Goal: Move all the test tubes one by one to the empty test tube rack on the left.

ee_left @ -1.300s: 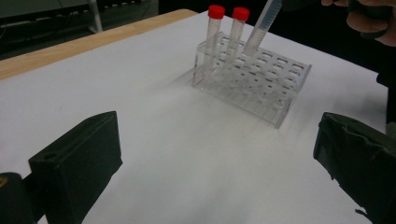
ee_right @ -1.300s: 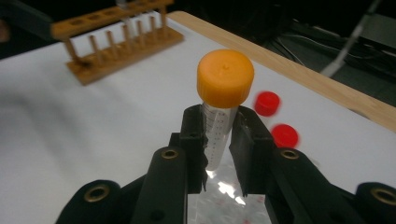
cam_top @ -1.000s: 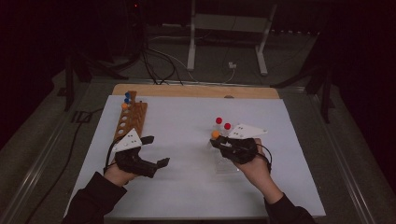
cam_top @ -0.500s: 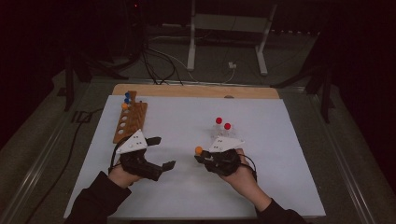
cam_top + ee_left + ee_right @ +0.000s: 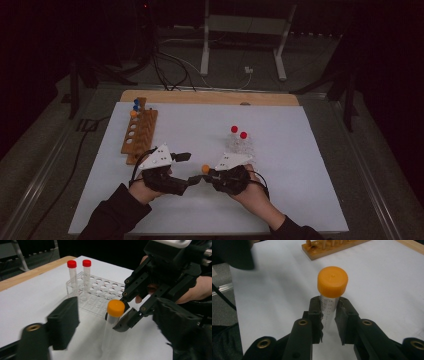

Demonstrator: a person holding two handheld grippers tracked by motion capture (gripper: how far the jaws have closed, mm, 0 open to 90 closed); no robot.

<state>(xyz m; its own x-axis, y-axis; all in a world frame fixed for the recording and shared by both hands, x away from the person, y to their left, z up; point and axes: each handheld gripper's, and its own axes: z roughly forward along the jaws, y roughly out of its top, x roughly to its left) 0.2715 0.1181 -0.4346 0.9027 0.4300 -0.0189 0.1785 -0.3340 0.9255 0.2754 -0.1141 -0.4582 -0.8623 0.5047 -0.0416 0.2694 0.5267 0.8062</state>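
My right gripper (image 5: 329,312) is shut on a clear tube with an orange cap (image 5: 332,282), gripping it just below the cap and holding it upright above the white mat. In the high view the right gripper (image 5: 206,175) and the tube (image 5: 205,169) are at the front middle. My left gripper (image 5: 189,168) faces them from the left. Its jaws have just been closing, and the tube (image 5: 113,315) stands between them untouched, with a gap on each side. The right gripper's fingers (image 5: 130,290) hold it from behind.
A clear plastic rack (image 5: 241,146) with two red-capped tubes (image 5: 72,264) stands right of centre. A wooden rack (image 5: 139,132) with blue- and orange-capped tubes at its far end stands at the left. A white mat (image 5: 300,165) covers the table.
The right gripper has carried the orange-capped tube left from the clear rack to the left gripper. The left gripper has shifted right, and its jaws have narrowed around the tube.
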